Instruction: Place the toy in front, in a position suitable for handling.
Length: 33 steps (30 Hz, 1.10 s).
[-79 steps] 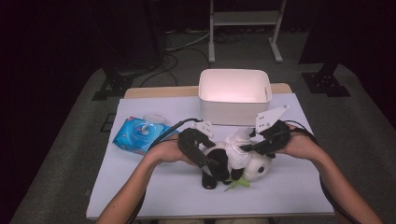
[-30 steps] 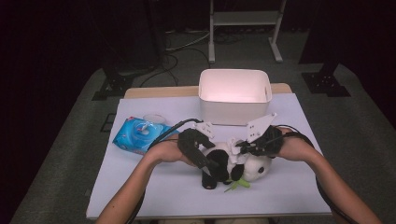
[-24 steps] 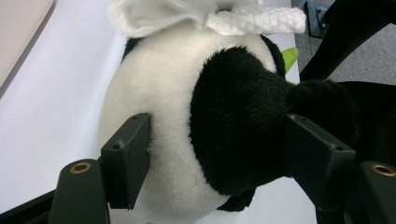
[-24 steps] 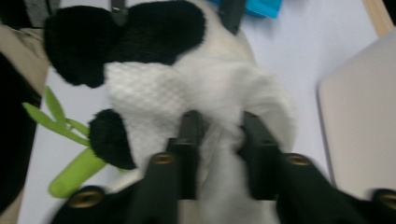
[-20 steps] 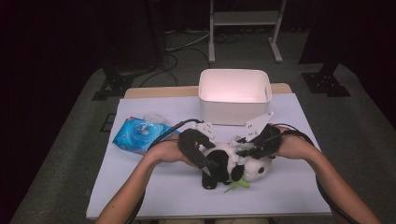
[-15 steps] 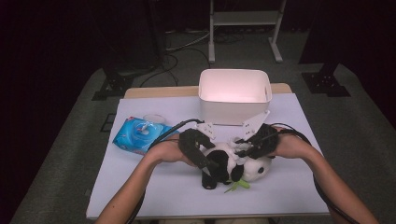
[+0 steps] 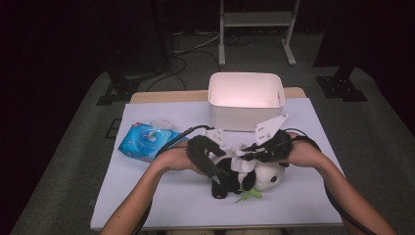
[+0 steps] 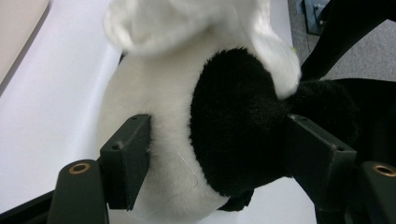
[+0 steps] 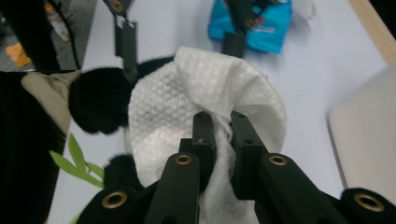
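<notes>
The left gripper [image 7: 215, 169] is clamping the panda [image 8: 196, 121] by its body, one jaw on the white fur, one on the black. Just right of it, the right gripper [image 9: 219, 123] is pinching a white wipe [image 9: 187, 84] lying over the panda, apparently on its head; its jaws have just been closing on the cloth.

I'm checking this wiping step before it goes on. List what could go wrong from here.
1. The right claw pinches only a fold of the wipe; rubbing may pull it free.
2. The left claw clamps the panda across its soft body, so it may twist or slip under pressure.
3. The green leaves lie beside the panda and could get snagged.
</notes>
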Available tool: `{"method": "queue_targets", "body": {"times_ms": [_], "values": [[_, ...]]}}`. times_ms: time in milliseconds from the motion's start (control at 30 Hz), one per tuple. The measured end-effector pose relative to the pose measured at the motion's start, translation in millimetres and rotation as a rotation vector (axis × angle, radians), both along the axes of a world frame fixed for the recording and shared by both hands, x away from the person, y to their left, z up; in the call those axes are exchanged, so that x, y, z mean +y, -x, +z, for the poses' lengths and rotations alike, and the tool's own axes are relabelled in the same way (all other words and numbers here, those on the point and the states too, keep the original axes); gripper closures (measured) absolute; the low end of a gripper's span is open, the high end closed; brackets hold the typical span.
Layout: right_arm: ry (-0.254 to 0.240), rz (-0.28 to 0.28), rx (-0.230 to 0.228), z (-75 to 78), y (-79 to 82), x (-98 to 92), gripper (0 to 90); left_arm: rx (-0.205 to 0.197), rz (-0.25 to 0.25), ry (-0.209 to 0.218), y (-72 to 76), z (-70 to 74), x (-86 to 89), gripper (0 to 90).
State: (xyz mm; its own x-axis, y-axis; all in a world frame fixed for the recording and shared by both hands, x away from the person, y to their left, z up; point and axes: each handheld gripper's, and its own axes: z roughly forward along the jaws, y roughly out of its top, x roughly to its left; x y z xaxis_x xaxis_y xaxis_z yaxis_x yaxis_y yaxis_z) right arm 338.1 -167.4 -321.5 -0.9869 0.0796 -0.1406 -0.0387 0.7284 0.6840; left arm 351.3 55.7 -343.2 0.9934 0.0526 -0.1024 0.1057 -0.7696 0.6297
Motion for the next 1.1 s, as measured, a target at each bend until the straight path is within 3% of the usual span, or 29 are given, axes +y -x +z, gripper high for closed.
{"method": "queue_targets", "body": {"times_ms": [133,267,533,600,767,867,1000,1100], "values": [[-0.023,0.026,0.012,1.5,1.5,15.1,81.5,0.000,0.001,0.006,0.9,-0.4,0.5,27.0],[-0.002,0.033,0.001,2.0,1.7,18.5,81.6,0.003,0.000,0.017,0.6,-1.6,2.8,27.0],[0.049,-0.026,-0.005,3.1,0.3,-8.1,81.7,0.010,0.006,0.024,0.3,-2.1,4.6,27.0],[0.071,-0.057,-0.005,0.8,-0.1,-22.0,81.7,0.009,0.005,0.022,-0.1,-1.9,5.4,27.0],[0.034,-0.114,0.005,4.8,1.0,-52.1,81.8,0.009,0.003,0.021,0.5,-1.7,5.4,27.1],[0.036,-0.146,0.010,5.6,1.4,-67.8,81.8,0.009,0.004,0.016,0.8,-1.1,4.8,27.1],[0.048,-0.175,0.040,-1.0,0.7,-81.1,81.7,0.005,-0.001,0.005,0.7,0.0,4.4,27.0],[0.035,-0.160,0.078,-10.4,2.1,-79.9,81.4,0.015,-0.003,0.000,0.9,2.4,3.5,26.4]]}}
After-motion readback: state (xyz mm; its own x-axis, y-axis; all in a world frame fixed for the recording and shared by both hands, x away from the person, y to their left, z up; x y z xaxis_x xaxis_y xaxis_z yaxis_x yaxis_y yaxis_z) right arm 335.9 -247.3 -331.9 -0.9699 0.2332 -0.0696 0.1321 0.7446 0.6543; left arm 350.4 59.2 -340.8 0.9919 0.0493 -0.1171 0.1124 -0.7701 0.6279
